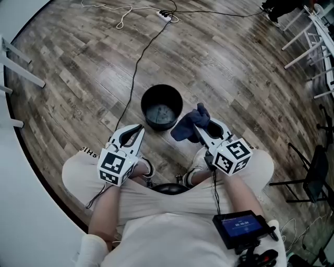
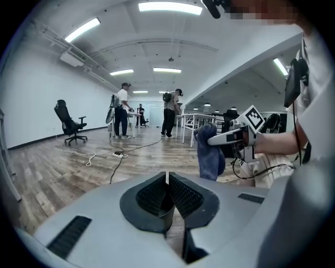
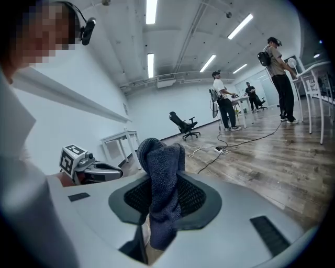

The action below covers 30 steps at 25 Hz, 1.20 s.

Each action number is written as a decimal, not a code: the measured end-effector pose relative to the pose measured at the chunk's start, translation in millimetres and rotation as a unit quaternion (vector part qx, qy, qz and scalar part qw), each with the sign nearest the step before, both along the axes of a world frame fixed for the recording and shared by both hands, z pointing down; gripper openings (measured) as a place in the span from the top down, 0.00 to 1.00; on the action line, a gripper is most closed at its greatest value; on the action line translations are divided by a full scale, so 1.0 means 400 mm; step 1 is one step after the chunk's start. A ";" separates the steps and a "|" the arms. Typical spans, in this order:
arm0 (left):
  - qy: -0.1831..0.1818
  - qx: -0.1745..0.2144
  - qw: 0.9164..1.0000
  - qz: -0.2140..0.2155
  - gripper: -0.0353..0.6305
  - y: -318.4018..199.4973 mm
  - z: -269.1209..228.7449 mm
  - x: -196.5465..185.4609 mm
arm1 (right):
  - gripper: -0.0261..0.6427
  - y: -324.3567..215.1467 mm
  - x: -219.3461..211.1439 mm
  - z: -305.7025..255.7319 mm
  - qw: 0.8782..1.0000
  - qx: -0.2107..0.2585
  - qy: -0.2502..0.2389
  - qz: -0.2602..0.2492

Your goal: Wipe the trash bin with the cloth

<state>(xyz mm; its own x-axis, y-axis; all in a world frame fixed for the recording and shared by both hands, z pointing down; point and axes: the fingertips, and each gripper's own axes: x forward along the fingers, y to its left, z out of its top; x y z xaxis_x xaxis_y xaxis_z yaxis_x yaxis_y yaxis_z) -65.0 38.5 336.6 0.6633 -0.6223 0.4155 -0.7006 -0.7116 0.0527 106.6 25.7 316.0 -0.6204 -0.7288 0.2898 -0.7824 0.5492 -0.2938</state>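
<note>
A small black trash bin stands upright on the wooden floor in front of my knees, its round mouth facing up. My right gripper is shut on a dark blue cloth, which hangs from its tips just right of the bin's rim. In the right gripper view the cloth is pinched between the black pads and sticks up past them. My left gripper is shut with nothing in it, just left of the bin; its pads meet in the left gripper view, where the cloth hangs at the right.
A black cable runs across the floor from a power strip toward me. White table legs stand at the top right, a black frame at the right. People stand far off by tables; an office chair sits at the left.
</note>
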 end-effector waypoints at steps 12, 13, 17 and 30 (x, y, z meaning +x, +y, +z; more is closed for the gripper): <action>-0.066 0.015 0.994 0.082 0.93 0.007 0.037 0.043 | 0.79 -0.016 0.072 0.006 0.998 -0.013 0.000 0.057; -0.075 0.018 0.993 0.093 0.92 0.008 0.041 0.047 | 0.79 -0.015 0.073 0.005 0.998 -0.013 -0.001 0.056; -0.136 0.032 0.980 0.139 0.91 -0.003 0.074 0.055 | 0.79 -0.013 0.070 0.001 0.999 -0.009 -0.004 0.053; -0.313 0.021 0.905 0.286 0.81 -0.023 0.347 0.135 | 0.79 -0.006 0.084 0.020 0.998 -0.024 0.011 0.055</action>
<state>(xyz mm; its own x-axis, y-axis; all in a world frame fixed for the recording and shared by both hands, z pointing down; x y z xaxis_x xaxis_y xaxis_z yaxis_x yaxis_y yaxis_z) -11.0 29.4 475.2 0.5244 -0.2752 0.8058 -0.1006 -0.9597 -0.2623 140.1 23.2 323.9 -0.5310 -0.7770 0.3381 -0.8434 0.4458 -0.3000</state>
